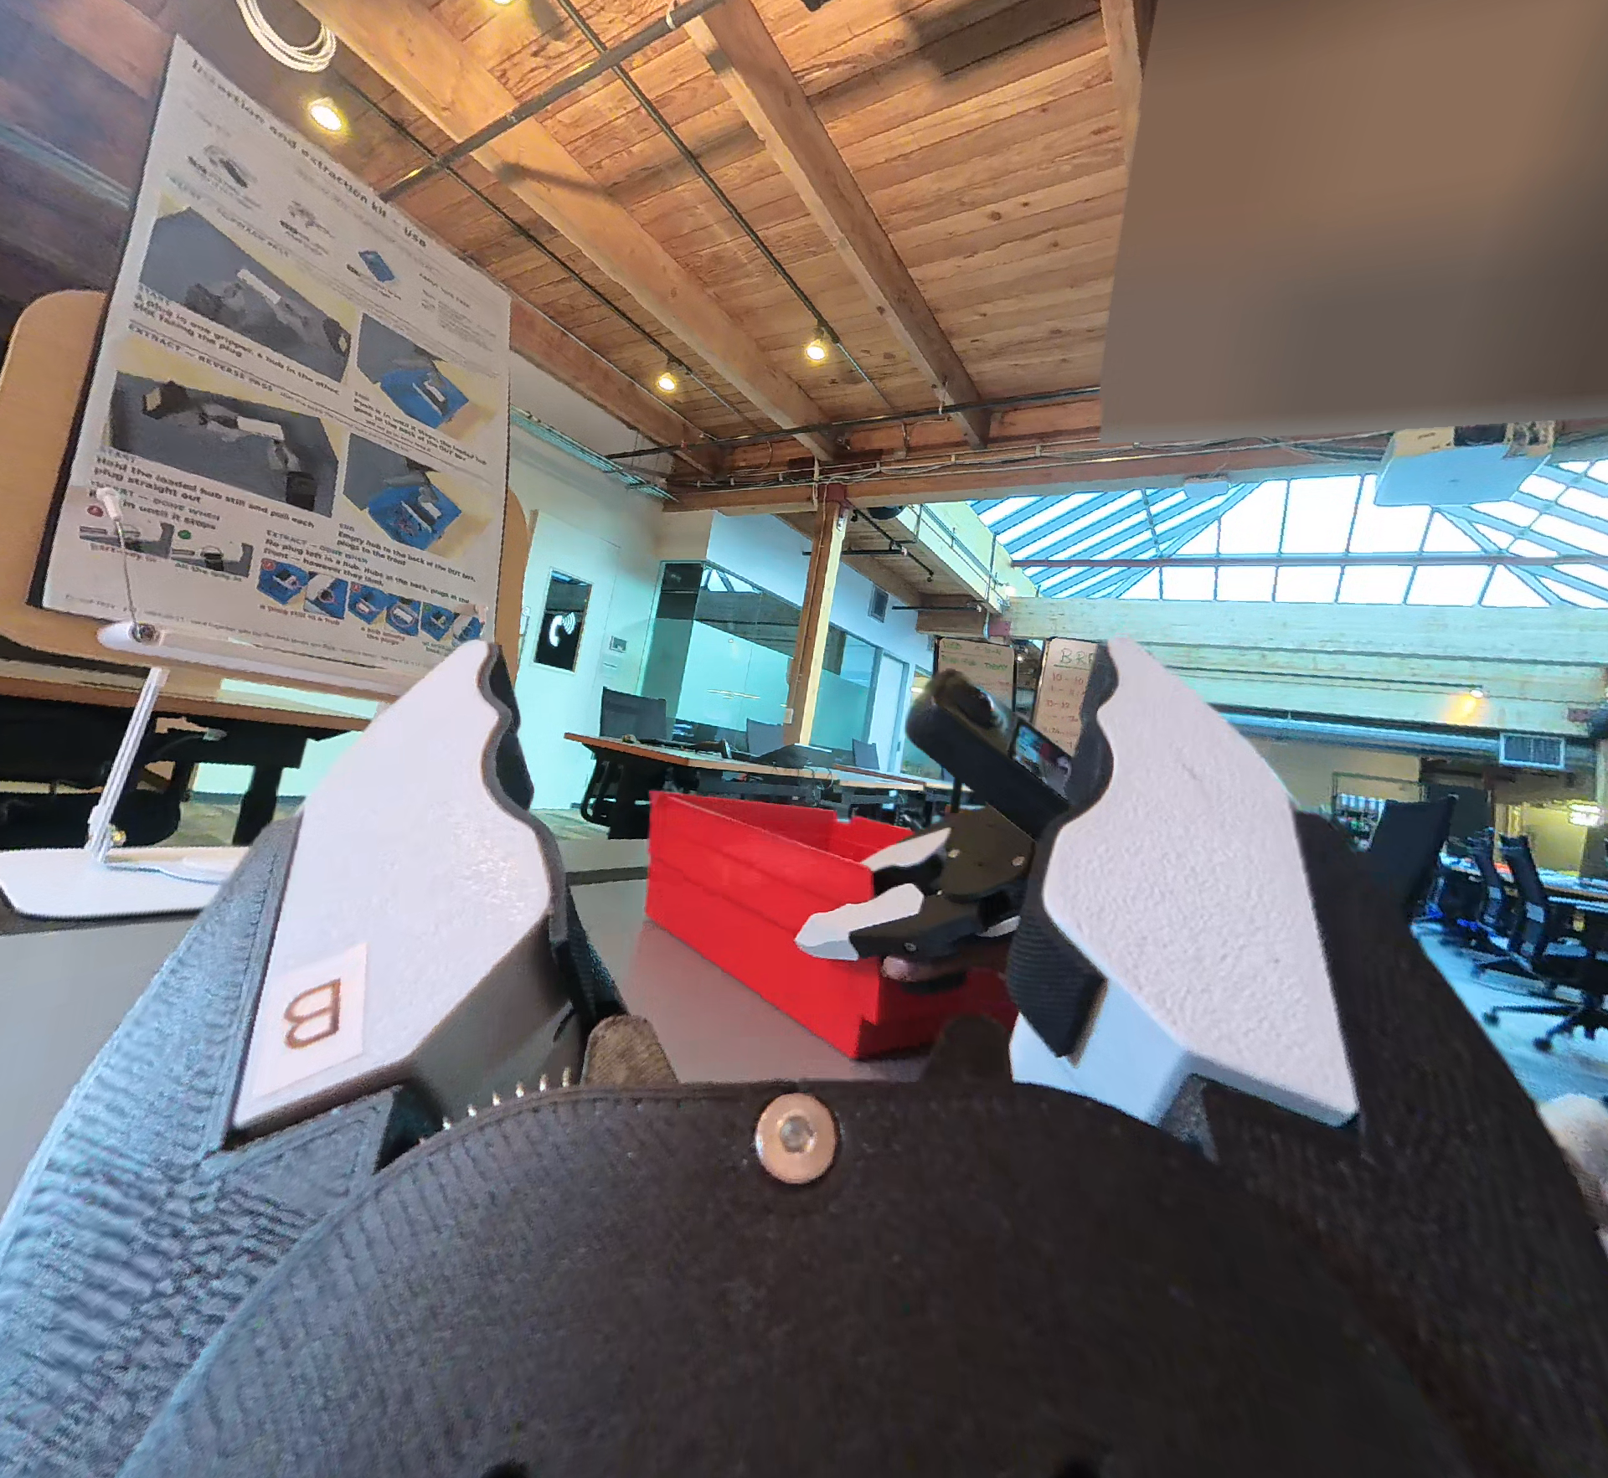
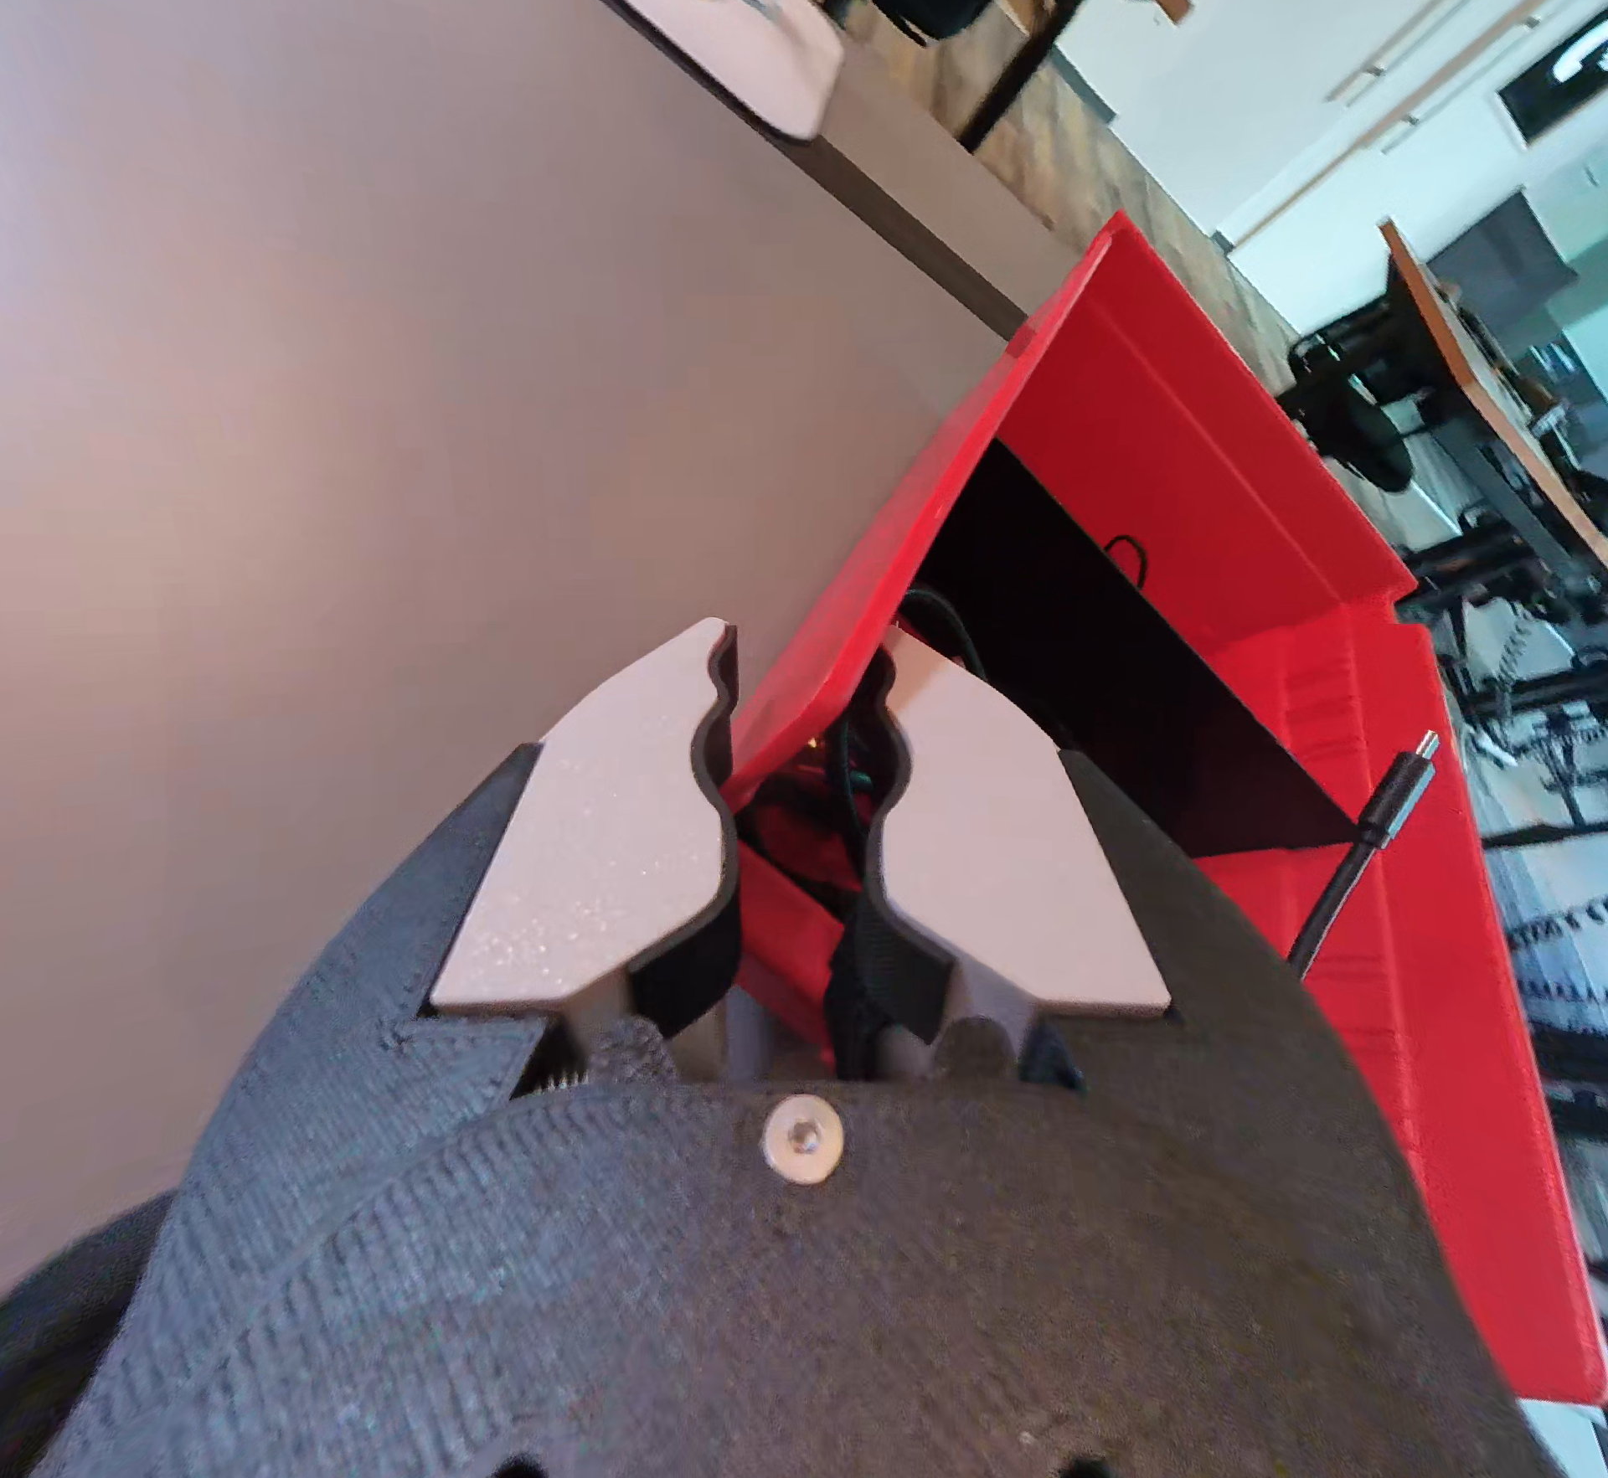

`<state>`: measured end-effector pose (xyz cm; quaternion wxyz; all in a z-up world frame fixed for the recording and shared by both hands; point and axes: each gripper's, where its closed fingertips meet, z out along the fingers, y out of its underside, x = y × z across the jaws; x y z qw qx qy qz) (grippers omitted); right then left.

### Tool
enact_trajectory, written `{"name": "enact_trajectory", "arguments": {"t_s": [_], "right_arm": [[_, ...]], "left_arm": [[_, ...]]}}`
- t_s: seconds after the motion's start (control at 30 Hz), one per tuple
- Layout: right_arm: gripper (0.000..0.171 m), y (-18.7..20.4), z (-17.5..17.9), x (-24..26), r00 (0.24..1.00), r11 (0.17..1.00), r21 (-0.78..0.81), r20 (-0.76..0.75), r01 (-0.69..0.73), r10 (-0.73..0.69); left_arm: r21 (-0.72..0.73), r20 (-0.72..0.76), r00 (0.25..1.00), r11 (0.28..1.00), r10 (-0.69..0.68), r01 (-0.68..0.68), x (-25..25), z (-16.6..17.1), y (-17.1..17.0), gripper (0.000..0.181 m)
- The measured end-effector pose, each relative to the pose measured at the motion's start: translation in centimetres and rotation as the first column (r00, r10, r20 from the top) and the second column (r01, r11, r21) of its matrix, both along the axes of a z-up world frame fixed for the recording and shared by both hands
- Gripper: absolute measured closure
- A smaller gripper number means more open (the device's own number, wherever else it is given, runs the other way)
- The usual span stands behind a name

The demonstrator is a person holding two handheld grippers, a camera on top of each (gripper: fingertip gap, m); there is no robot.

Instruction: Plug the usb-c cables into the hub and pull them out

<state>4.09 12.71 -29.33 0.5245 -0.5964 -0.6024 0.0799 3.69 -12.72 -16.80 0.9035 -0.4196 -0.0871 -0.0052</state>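
Reaching into the red bin (image 2: 1157, 427) with the right gripper (image 2: 805, 705).
Both grippers gape empty; the left gripper (image 1: 800, 705) hangs above the table (image 2: 391, 349); a black cable (image 2: 1357, 836) leans inside the bin.

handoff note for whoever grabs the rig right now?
Left gripper: open, empty, held up over the table, short of the red bin.
Right gripper: open, empty, fingers at the bin's near end, over a tangle of dark cables.
One USB-C plug sticks up by the black divider.
Hub: not visible in either view.
Done: nothing picked yet.
Left: grab hub and a cable, plug in, pull out, repeat for the others.
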Motion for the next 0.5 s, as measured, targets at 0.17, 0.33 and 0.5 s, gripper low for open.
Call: {"name": "enact_trajectory", "arguments": {"t_s": [0.17,0.33,0.5], "right_arm": [[0.144,-6.5,0.1,-3.6,0.991,0.991,0.02,0.022,-0.135,0.134],[0.14,-13.4,0.3,-7.7,0.959,0.959,0.022,0.006,-0.283,0.283],[0.138,-19.2,0.4,-11.4,0.918,0.919,0.016,-0.014,-0.395,0.395]], "left_arm": [[0.001,-0.1,0.99,0.995,0.1,-0.101,-0.1,2.2,-2.5,0.063],[0.041,-0.155,0.949,0.961,0.276,-0.273,-2.1,6.0,-9.0,0.069],[-0.152,-0.241,0.786,0.778,0.569,-0.609,-6.5,6.1,-16.8,0.08]]}}
